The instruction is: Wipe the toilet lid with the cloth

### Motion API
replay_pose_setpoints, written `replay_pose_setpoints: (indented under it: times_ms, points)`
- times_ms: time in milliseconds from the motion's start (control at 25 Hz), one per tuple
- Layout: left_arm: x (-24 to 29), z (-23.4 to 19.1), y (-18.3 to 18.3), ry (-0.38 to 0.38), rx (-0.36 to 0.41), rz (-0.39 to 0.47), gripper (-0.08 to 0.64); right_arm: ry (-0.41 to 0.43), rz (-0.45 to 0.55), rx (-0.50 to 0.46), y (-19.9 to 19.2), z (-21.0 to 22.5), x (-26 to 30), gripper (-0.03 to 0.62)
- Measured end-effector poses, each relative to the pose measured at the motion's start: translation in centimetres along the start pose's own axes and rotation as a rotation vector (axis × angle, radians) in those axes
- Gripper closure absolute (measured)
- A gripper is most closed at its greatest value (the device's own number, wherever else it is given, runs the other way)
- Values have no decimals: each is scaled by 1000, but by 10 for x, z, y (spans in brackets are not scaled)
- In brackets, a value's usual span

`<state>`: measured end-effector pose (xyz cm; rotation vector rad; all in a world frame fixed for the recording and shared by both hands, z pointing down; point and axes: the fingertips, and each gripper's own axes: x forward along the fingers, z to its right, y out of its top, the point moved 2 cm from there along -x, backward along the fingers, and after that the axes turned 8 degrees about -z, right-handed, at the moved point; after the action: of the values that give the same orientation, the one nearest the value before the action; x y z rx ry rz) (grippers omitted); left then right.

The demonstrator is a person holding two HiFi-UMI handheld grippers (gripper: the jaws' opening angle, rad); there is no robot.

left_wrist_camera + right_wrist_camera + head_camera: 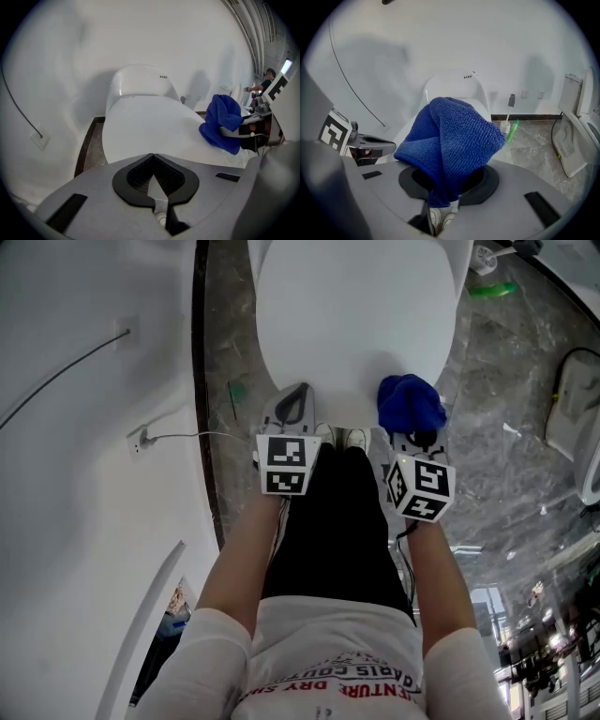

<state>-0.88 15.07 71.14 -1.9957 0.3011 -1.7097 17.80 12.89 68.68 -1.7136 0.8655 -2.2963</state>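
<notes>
Precariously pinched by one fold in the right gripper [440, 205], the bunched blue terry cloth [452, 133] could drag free against the glossy white toilet lid [356, 315]; left gripper [153, 161] closed, empty.

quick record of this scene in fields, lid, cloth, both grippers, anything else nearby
toilet lid: white, closed
cloth: blue, bunched, at the lid's front right edge
right gripper: jaws shut on the cloth
left gripper: jaws together, nothing between them, by the lid's front left edge
cloth on lid: cannot tell whether they touch
nearby: green bottle on the floor to the right of the toilet
</notes>
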Motion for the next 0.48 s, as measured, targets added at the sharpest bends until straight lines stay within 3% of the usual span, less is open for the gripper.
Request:
replay_pose_setpoints:
  times_ms: [200, 480]
  points:
    - [22, -1, -11, 16, -33, -50, 554, 35, -52, 19, -15, 8, 23, 505]
    - [16, -1, -5, 15, 1, -16, 554, 59, -58, 18, -8, 9, 16, 505]
